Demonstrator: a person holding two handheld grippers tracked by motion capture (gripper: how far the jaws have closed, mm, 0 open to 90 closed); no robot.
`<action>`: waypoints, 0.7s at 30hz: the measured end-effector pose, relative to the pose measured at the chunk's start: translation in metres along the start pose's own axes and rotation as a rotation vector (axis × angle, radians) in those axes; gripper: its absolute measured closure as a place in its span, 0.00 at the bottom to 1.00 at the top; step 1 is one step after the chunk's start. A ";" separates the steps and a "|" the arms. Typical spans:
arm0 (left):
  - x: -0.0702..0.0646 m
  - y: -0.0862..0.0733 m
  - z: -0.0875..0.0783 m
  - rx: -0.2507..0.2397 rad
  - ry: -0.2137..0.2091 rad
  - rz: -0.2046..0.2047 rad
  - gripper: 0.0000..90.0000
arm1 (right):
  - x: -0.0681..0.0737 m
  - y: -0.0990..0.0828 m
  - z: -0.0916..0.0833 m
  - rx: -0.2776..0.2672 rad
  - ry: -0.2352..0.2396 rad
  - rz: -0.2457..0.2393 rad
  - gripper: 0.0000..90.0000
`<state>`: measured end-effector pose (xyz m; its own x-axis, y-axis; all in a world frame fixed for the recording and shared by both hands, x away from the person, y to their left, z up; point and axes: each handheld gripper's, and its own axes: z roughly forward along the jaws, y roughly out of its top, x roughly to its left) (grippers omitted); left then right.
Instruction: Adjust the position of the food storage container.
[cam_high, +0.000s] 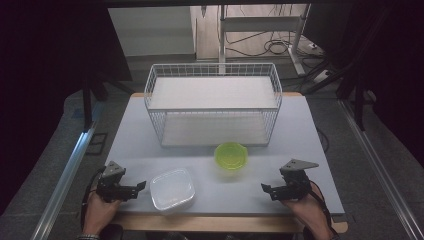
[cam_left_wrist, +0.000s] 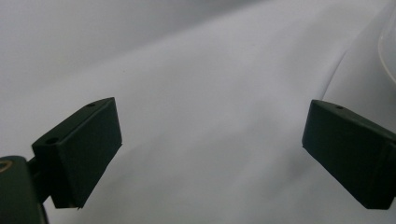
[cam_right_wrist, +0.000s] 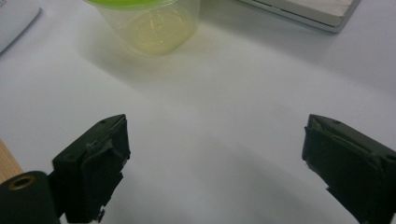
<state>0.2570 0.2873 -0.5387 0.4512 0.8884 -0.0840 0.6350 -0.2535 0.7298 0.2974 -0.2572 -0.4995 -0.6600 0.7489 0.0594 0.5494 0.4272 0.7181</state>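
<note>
A: The clear container (cam_high: 172, 189) lay on the surface (cam_high: 130, 135), just right of the left gripper (cam_high: 140, 187), whose jaws stood wide and empty.

B: And the right gripper (cam_high: 266, 188)?

A: Also wide, empty, near the green tub (cam_high: 231, 155).

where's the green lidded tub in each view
high view: green-lidded tub stands on the white table, just in front of the wire basket.
left gripper view: not in this picture.
right gripper view: top left of centre, beyond the open jaws.
shared landmark: the basket, whose base corner lies right of the tub.
</note>
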 end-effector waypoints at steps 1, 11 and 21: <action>-0.001 0.000 0.001 0.002 -0.002 0.001 0.05 | 0.000 0.000 0.000 0.004 0.002 0.001 0.11; -0.001 -0.001 0.003 0.003 -0.011 -0.002 0.05 | -0.003 0.000 0.001 0.014 0.051 0.023 0.20; 0.004 -0.002 0.001 -0.067 -0.040 -0.019 0.06 | -0.001 0.004 0.002 0.012 0.066 0.004 0.30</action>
<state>0.2584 0.2913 -0.5416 0.4647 0.8766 -0.1247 0.6011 -0.2089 0.7714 0.3009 -0.2555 -0.4978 -0.6902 0.7154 0.1085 0.5581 0.4308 0.7092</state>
